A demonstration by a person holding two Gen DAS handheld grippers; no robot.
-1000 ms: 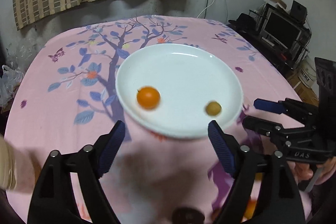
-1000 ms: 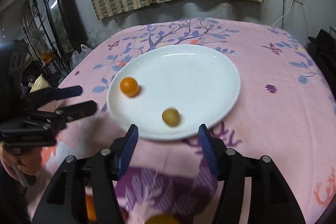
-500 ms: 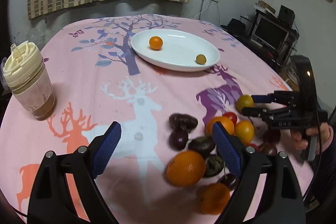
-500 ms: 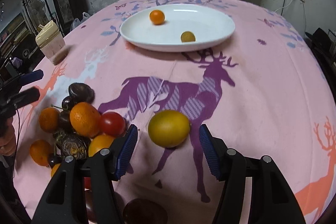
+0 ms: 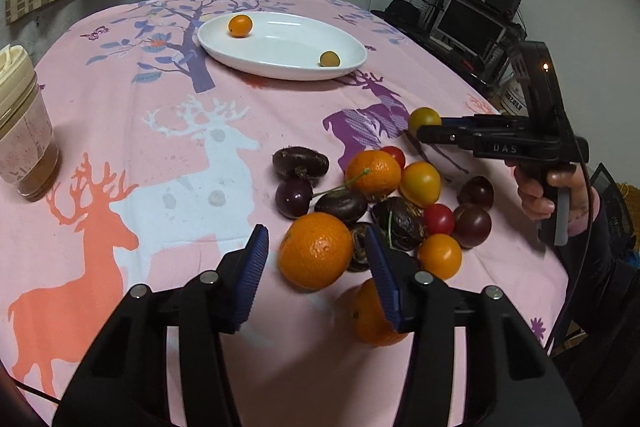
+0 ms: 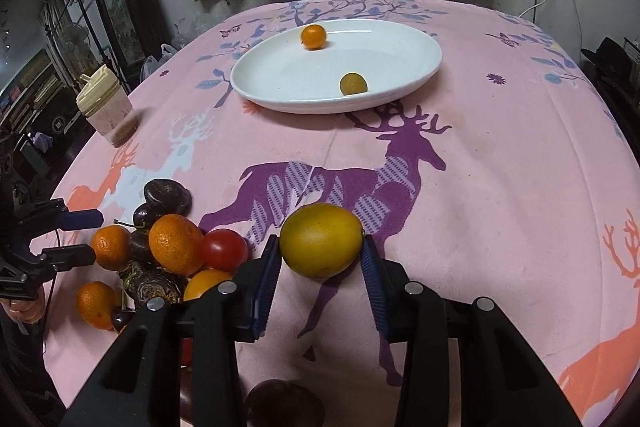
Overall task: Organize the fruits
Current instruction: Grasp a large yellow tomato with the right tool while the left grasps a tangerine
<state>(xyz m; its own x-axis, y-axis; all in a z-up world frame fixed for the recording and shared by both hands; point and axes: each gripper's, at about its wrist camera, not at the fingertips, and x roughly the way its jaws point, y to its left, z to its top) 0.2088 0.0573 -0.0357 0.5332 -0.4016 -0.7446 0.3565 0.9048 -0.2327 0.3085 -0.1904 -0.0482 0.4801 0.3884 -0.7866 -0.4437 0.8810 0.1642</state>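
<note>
Oranges first: from the left wrist we see our left claw [image 5: 316, 267] open around a dimpled orange [image 5: 316, 255] beside the fruit pile; we should close gently at its widest part. From the right wrist, our right claw [image 6: 320, 261] pinches a smooth yellow fruit [image 6: 322, 245] on the surface, the glossy white plate [image 6: 416, 83] well beyond.

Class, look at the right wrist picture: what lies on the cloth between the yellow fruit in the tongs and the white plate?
Nothing but bare tablecloth, printed with a purple deer, lies between the yellow fruit and the white plate; the right wrist view shows it.
</note>
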